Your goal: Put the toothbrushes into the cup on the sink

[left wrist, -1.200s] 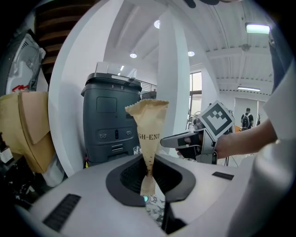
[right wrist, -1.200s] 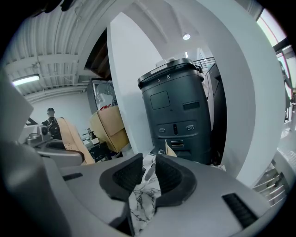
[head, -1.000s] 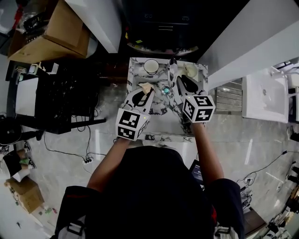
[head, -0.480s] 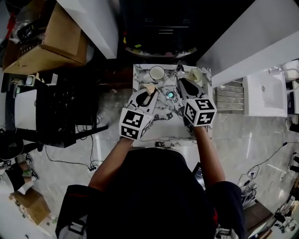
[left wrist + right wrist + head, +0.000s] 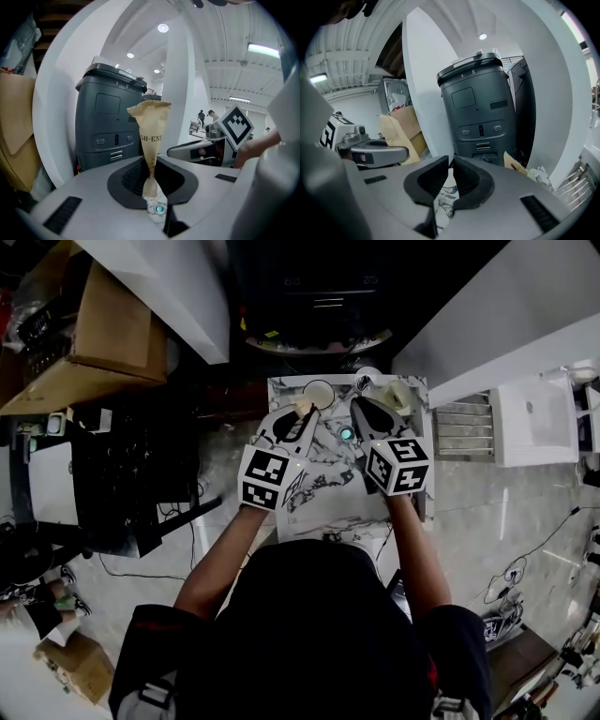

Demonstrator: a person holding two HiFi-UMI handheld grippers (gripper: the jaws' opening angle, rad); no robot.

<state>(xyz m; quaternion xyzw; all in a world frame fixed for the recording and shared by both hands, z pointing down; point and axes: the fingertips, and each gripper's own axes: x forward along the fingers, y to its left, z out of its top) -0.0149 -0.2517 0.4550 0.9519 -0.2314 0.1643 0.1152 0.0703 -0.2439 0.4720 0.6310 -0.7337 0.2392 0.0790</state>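
A toothbrush in a tan paper wrapper [image 5: 151,136] stands up between the jaws of my left gripper [image 5: 151,180], which is shut on it. In the head view that left gripper [image 5: 301,414] holds the wrapper [image 5: 303,407] just short of the white cup [image 5: 330,388], at the far edge of the marble sink top [image 5: 328,493]. My right gripper [image 5: 357,403] hovers beside it with its jaws together and nothing between them [image 5: 451,174]. A second tan wrapper [image 5: 513,165] lies to the right of the right gripper, also visible from above [image 5: 398,395].
A teal drain plug [image 5: 346,434] sits between the two grippers. A dark grey machine [image 5: 480,112] stands behind the sink top, flanked by white panels. Cardboard boxes [image 5: 103,334] lie far left, and a white basin [image 5: 530,423] sits at the right.
Both grippers have moved toward the far edge of the sink top. The left one has carried the wrapped toothbrush closer to the cup.
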